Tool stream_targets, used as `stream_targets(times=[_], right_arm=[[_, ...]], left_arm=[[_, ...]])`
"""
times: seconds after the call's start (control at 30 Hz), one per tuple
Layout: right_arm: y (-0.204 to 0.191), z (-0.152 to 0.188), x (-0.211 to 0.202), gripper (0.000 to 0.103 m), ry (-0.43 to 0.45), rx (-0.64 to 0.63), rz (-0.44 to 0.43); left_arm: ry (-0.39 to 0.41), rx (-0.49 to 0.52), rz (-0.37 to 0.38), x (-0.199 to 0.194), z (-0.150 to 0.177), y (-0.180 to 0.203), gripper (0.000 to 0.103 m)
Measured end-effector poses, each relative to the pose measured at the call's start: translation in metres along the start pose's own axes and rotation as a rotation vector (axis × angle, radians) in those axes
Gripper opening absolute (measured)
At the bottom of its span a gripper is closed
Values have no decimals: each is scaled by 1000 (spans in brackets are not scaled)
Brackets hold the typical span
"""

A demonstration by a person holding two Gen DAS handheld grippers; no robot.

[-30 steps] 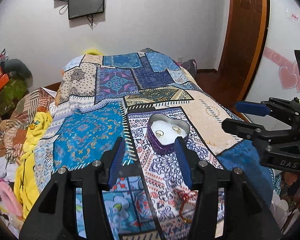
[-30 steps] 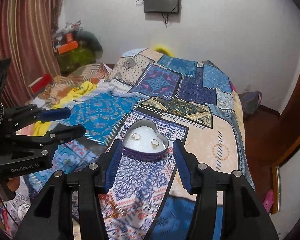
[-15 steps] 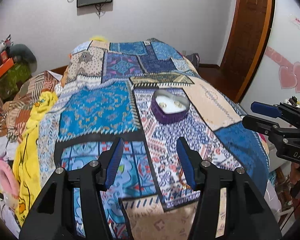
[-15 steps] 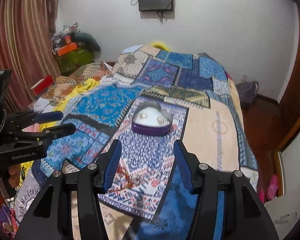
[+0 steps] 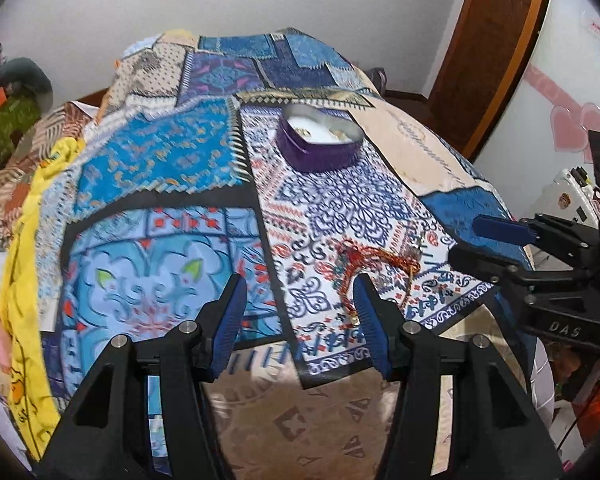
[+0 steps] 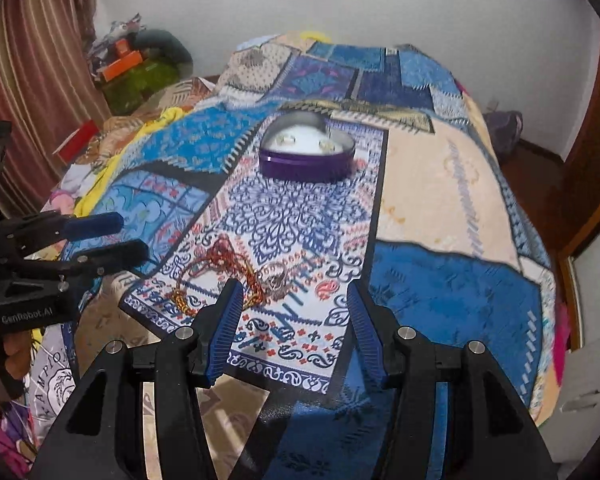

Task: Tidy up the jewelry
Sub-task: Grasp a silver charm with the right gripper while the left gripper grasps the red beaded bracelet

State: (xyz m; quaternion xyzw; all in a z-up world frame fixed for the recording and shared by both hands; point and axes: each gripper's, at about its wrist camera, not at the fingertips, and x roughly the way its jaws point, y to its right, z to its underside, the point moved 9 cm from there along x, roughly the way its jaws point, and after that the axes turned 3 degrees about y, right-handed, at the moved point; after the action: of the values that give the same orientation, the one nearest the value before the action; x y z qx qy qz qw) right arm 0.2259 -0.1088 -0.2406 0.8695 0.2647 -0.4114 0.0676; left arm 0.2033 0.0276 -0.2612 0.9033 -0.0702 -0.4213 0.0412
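Purple heart-shaped tin (image 6: 306, 162) sat mid-bed (image 6: 440, 184), red-gold chains (image 6: 220, 268) near the foot edge, left tool (image 5: 298, 304) and right tool (image 6: 294, 308) both spread, empty

The body of the right gripper (image 5: 488, 240), seen off to the right of the left tool, carries the pale letters "DAS". The body of the left gripper (image 6: 104, 236), seen to the left of the right tool, reads "GenRobot.AI". Below it, a pale fabric (image 6: 54, 376) hanging at the bed's near-left corner shows large letters that look like "AMPIO". A small red-printed sticker (image 5: 596, 32) on the white surface up to the right is too small to read.
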Motion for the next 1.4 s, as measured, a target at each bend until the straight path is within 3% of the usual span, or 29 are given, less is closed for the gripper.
stream_targets(times=[0.3, 0.47, 0.63, 0.8, 0.97, 1.4], right_arm=[[0, 6, 11, 49, -21, -13, -18], [-3, 6, 18, 34, -40, -21, -42], [-8, 7, 26, 28, -57, -33, -66], [-12, 6, 31, 21, -59, -26, -91], [-14, 5, 32, 12, -61, -18, -118], [-7, -7, 15, 11, -7, 12, -106]], left_arm=[[-58, -31, 94, 19, 16, 20, 34], [-68, -54, 106, 26, 18, 22, 26], [-66, -72, 111, 32, 21, 20, 23], [-62, -79, 117, 33, 20, 19, 6], [-48, -71, 99, 33, 17, 16, 2], [56, -48, 79, 0, -10, 9, 1]])
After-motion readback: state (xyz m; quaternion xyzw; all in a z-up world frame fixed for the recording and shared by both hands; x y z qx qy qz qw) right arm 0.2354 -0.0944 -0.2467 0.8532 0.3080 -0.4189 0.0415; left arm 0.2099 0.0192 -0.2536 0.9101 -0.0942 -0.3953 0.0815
